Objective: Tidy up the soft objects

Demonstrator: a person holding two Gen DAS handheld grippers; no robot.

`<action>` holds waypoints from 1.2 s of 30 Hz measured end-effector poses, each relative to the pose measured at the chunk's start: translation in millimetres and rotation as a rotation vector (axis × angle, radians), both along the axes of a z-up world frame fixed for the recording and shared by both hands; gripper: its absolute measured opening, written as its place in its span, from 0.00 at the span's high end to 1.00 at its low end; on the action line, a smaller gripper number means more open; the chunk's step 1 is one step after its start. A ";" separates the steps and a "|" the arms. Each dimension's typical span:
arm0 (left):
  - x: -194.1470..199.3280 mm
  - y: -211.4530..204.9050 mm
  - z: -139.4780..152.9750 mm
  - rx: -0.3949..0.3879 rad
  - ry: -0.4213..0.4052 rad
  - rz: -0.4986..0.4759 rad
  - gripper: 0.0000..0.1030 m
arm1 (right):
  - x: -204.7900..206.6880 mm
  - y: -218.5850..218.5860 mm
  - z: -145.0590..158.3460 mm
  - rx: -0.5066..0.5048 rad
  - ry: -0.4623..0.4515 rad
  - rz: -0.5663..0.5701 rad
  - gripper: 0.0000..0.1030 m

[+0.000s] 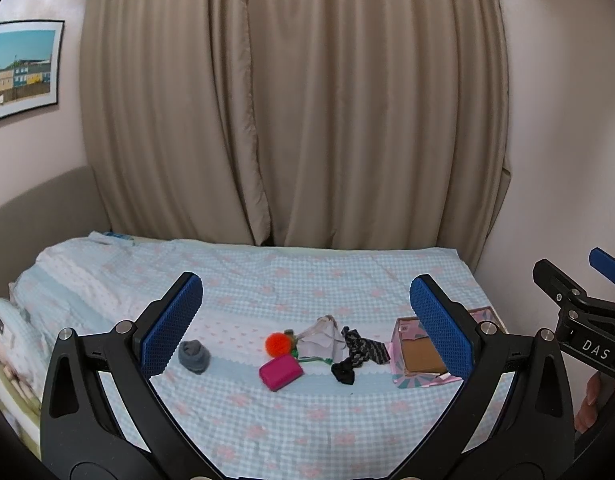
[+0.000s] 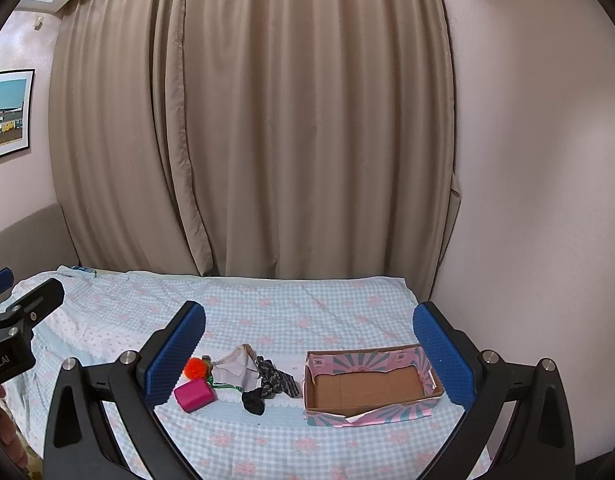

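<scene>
Soft things lie on the checked bedspread (image 1: pixel 307 420): a grey rolled sock (image 1: pixel 194 356), an orange pompom (image 1: pixel 279 344), a magenta pouch (image 1: pixel 280 372), a white cloth bag (image 1: pixel 321 339) and a black patterned sock (image 1: pixel 357 354). An open pink cardboard box (image 2: pixel 367 388) stands to their right, empty. My left gripper (image 1: pixel 307 328) is open above the bed, apart from everything. My right gripper (image 2: pixel 309 354) is open too, hovering before the pile and box. The pompom (image 2: pixel 195 368), pouch (image 2: pixel 194 395), bag (image 2: pixel 235 368) and black sock (image 2: pixel 269 384) also show in the right wrist view.
Beige curtains (image 1: pixel 291 100) hang behind the bed. A pink wall (image 2: pixel 539 160) closes the right side. Folded bedding (image 1: pixel 11 340) lies at the bed's left end. A framed picture (image 1: pixel 21 68) hangs on the left wall.
</scene>
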State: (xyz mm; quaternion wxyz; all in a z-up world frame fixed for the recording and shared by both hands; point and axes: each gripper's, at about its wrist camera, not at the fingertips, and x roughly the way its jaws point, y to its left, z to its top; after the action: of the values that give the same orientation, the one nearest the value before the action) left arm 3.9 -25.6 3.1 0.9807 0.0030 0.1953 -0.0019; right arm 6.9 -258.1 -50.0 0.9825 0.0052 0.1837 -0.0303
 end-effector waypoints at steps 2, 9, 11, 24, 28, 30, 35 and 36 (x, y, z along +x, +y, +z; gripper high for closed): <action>0.8 -1.1 -0.4 0.002 -0.001 -0.001 0.00 | 0.8 1.2 -1.2 0.000 -0.002 0.001 0.00; 3.2 -2.4 -3.4 0.000 0.001 -0.003 0.00 | 5.5 1.7 -3.3 -0.001 -0.001 0.000 0.00; 2.2 -1.6 -3.9 -0.001 0.000 -0.002 0.00 | 5.8 2.0 -4.1 -0.001 -0.001 0.000 0.00; 4.1 -2.2 -7.1 -0.007 0.006 -0.004 0.00 | 2.5 0.5 -8.3 0.005 -0.002 0.003 0.00; 4.6 -1.3 -7.1 -0.006 0.007 -0.003 0.00 | 2.0 0.1 -8.0 0.006 -0.002 0.003 0.00; 4.3 -1.4 -7.5 -0.007 0.010 -0.003 0.00 | 2.2 0.4 -7.8 0.005 0.000 0.003 0.00; 5.4 -1.7 -6.8 -0.008 0.016 -0.004 0.00 | 2.3 1.1 -7.4 0.007 -0.002 0.005 0.00; 5.3 -1.3 -6.5 -0.009 0.016 -0.004 0.00 | 1.5 0.2 -7.1 0.007 -0.004 0.006 0.00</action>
State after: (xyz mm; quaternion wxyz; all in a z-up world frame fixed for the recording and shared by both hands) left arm 9.2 -26.8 -3.5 0.9791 -0.0011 0.2032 -0.0048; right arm 8.4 -257.9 -57.1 0.9829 0.0082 0.1817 -0.0267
